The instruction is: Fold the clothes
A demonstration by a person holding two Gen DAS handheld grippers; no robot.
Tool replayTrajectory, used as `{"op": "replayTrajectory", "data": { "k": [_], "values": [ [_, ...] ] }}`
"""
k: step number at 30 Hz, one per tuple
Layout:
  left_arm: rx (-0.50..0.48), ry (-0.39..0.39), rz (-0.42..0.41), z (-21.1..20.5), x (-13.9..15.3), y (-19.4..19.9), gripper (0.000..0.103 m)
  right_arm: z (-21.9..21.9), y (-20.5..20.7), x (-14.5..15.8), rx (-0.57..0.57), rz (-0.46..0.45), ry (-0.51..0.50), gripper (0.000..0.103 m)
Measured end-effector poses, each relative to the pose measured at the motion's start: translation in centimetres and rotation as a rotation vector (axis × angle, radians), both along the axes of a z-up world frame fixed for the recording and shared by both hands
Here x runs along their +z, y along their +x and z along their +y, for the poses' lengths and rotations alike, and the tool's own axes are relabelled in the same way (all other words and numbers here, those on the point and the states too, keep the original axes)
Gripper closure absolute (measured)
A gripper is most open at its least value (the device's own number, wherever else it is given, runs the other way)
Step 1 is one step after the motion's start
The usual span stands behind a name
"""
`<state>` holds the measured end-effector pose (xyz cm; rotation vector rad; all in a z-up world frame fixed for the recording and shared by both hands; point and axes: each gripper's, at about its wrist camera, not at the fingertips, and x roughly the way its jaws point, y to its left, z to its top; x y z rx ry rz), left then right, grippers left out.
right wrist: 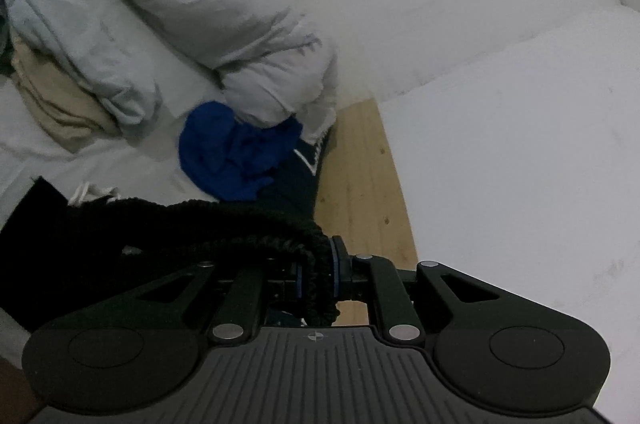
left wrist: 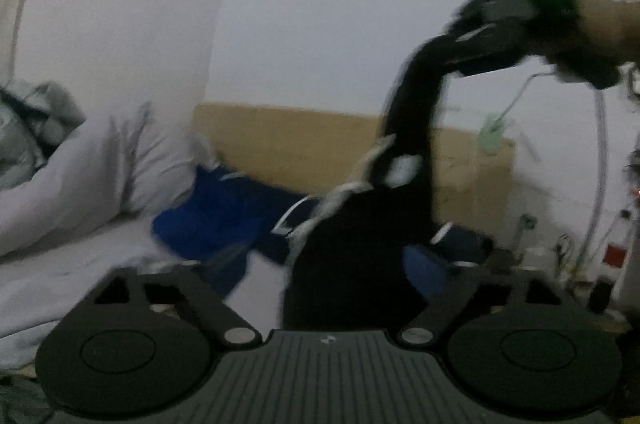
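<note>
A black knitted garment hangs from my right gripper, which is raised at the upper right of the left wrist view and held by a hand. The garment's lower part bunches on the bed, with white cords on it. My left gripper is open wide in front of that bunch, and its pads press on nothing. In the right wrist view, my right gripper is shut on the garment's thick ribbed edge, which trails off to the left.
A bright blue garment and a dark navy one with white stripes lie on the white sheet. Behind them are a pale grey duvet and beige cloth. A wooden bed frame meets the white wall. Cables and clutter are at the right.
</note>
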<state>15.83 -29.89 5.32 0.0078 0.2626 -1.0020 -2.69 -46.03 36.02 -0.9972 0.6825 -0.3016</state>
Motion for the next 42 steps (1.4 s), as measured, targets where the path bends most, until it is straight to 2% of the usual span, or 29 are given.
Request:
{"op": "replayTrajectory", "data": {
  "k": [1, 2, 5, 10, 13, 16, 18, 19, 20, 23, 24, 27, 29, 33, 35, 42],
  "values": [
    [-0.001, 0.007, -0.011, -0.8, 0.0, -1.0, 0.0, 0.4, -2.3, 0.2, 0.007, 0.0, 0.0, 0.088],
    [-0.001, 0.014, -0.021, -1.5, 0.0, -1.9, 0.0, 0.7, -2.7, 0.0, 0.015, -0.001, 0.001, 0.088],
    [0.005, 0.063, 0.007, -4.1, 0.4, -2.2, 0.0, 1.3, -2.7, -0.2, 0.042, -0.003, -0.001, 0.088],
    [0.044, 0.157, 0.066, -6.0, -2.6, -4.3, 0.0, 1.5, -2.5, 0.1, 0.067, -0.015, 0.012, 0.088],
    [0.07, 0.181, 0.103, -6.3, -2.2, -4.9, 0.0, 1.5, -2.4, 0.2, 0.07, -0.025, 0.024, 0.088],
    [0.107, 0.21, 0.107, -7.0, -2.0, -5.9, 0.0, 1.8, -2.4, 0.5, 0.072, -0.032, 0.034, 0.088],
    [0.122, 0.241, 0.101, -7.5, -2.3, -5.7, 0.026, 2.0, -2.4, 0.7, 0.071, -0.037, 0.041, 0.088],
    [0.134, 0.26, 0.098, -7.7, -2.4, -5.4, 0.035, 2.0, -2.4, 0.8, 0.069, -0.04, 0.044, 0.088],
    [0.149, 0.279, 0.098, -7.6, -2.4, -5.1, 0.051, 1.9, -2.6, 0.9, 0.063, -0.042, 0.05, 0.088],
    [0.18, 0.296, 0.102, -7.5, -2.4, -3.2, 0.072, 1.4, -2.8, 1.4, 0.039, -0.049, 0.076, 0.088],
    [0.19, 0.299, 0.086, -7.3, -2.2, -2.7, 0.075, 1.2, -3.0, 1.4, 0.031, -0.05, 0.077, 0.088],
    [0.205, 0.248, 0.06, -5.7, -1.2, -1.4, 0.083, 0.5, -3.8, 1.5, -0.003, -0.058, 0.092, 0.088],
    [0.223, 0.209, 0.05, -4.3, -0.2, -0.1, 0.085, 0.0, -4.5, 1.7, -0.03, -0.069, 0.116, 0.088],
    [0.279, 0.152, 0.022, -2.5, 2.8, 4.9, 0.086, -1.3, -6.0, 2.1, -0.086, -0.109, 0.242, 0.087],
    [0.294, 0.129, -0.003, -3.0, 4.9, 7.5, 0.086, -1.7, -6.8, 2.2, -0.1, -0.129, 0.334, 0.087],
    [0.268, -0.049, 0.073, -3.4, 13.9, 15.8, 0.087, -0.3, -7.2, 3.3, -0.073, -0.225, 0.697, 0.087]
  ]
}}
